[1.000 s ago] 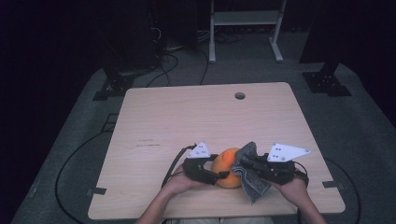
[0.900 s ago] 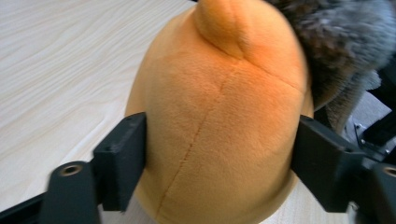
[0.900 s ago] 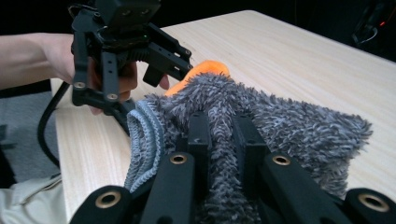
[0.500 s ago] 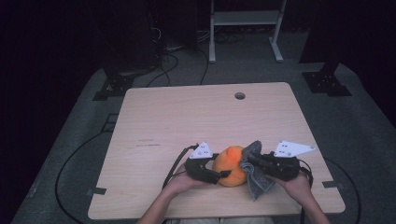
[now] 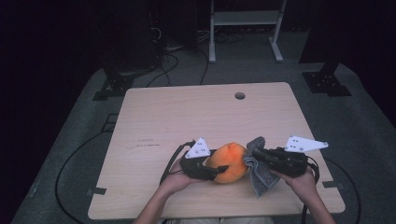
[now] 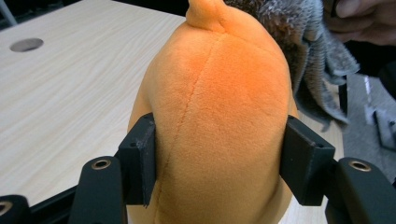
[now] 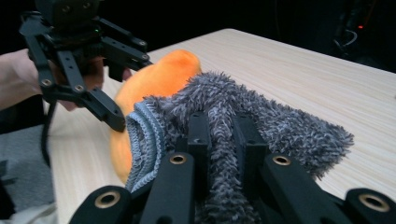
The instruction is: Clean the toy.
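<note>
The pale rectangular wooden table [image 5: 187, 116] is standing on grey floor covering in a dark room, with a small round hole [image 5: 240, 95] near its far edge and a white metal frame [image 5: 245, 21] standing on the floor beyond it. Black cables [image 5: 70, 163] are trailing across the floor to the left of the table.

At the near edge, the person's two forearms are reaching in from below, each hand gripping a black two-jaw tool with a grey three-cornered plate on top. The left gripper [image 5: 219, 170] is lying roughly level and pointing toward the right one; its jaws have just been closing and are now pressing on both flanks of the rounded orange plush toy [image 5: 229, 161], as the left gripper view is showing, where a pad is bearing against each side of the toy [image 6: 219, 116] and a seam is running up its face. The right gripper [image 5: 257, 154] is pointing back toward the left one, with its jaws together and clamped on the shaggy grey cloth [image 5: 261, 177].

The toy is sitting between the two grippers, near the table's front edge and right of centre. The cloth is touching the toy's right side, its free end hanging down toward the tabletop. In the right gripper view, the cloth [image 7: 243, 116] is bunching over the jaws, its stitched hem lying against the orange plush [image 7: 159, 79].
</note>
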Demonstrator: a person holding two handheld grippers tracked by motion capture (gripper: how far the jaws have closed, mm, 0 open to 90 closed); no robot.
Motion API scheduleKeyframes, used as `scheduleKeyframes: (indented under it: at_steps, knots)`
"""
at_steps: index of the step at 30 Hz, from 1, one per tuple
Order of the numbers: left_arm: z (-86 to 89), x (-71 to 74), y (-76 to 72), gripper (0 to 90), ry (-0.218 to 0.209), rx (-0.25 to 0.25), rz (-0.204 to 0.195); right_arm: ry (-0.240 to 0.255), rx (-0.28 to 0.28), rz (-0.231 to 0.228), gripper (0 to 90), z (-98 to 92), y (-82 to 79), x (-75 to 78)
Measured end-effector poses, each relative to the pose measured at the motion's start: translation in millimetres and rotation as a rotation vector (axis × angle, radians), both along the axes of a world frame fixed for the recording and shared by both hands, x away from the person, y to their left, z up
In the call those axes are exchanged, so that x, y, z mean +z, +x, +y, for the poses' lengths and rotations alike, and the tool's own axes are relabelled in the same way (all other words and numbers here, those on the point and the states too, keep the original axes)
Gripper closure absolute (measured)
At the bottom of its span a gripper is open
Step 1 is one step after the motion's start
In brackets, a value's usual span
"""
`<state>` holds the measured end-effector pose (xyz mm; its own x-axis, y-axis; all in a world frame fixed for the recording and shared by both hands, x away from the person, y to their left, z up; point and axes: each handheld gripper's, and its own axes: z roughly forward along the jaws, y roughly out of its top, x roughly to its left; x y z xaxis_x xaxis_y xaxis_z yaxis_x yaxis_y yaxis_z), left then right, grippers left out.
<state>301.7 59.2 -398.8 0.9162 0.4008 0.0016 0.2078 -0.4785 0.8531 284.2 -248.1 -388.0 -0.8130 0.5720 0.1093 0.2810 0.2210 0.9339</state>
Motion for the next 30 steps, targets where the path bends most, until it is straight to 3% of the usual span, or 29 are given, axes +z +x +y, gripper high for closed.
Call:
scheduleKeyframes:
  at_steps: [3,6,8,11,13,15,18,22,25,28,30]
  knots:
    - [-4.2,-1.2,-1.7,37.0,0.087,0.000,-0.017,0.044,0.015,-0.005,79.0,4.0,-3.1,6.3]
    - [-9.8,-5.3,-3.4,37.0,0.118,-0.024,-0.005,0.040,0.026,-0.030,79.0,14.1,-7.3,13.5]
    - [-14.7,-5.7,-6.2,36.9,0.121,-0.035,-0.012,0.013,0.050,-0.044,79.0,25.1,-10.2,16.0]
    - [-18.5,-7.7,-9.7,35.1,0.132,-0.081,-0.023,-0.069,0.058,-0.066,79.0,42.6,-11.3,13.3]
    - [-17.7,-9.6,-8.6,28.4,0.121,-0.082,-0.028,-0.107,0.062,-0.055,79.1,47.8,-7.8,6.6]
    - [-13.1,-11.3,-3.5,18.4,0.072,-0.096,-0.015,-0.108,0.066,-0.030,79.1,47.2,-4.5,-0.7]
    - [-9.8,-17.0,5.7,8.5,0.057,-0.067,0.044,-0.091,0.081,-0.016,79.1,42.0,-4.5,-4.7]
    - [-9.5,-26.8,8.6,20.0,0.020,-0.065,0.066,-0.098,0.066,-0.009,79.1,35.8,-1.5,-8.4]
    - [-9.6,-26.6,9.0,23.1,0.015,-0.057,0.078,-0.049,0.049,0.039,79.1,21.0,6.8,-15.7]
    - [-8.7,-26.9,8.9,23.0,0.013,-0.057,0.076,-0.057,-0.005,0.072,79.0,5.8,12.1,-23.2]
    - [-8.4,-27.8,8.1,23.3,0.006,-0.052,0.070,-0.091,-0.035,0.090,79.0,-0.9,14.2,-27.5]
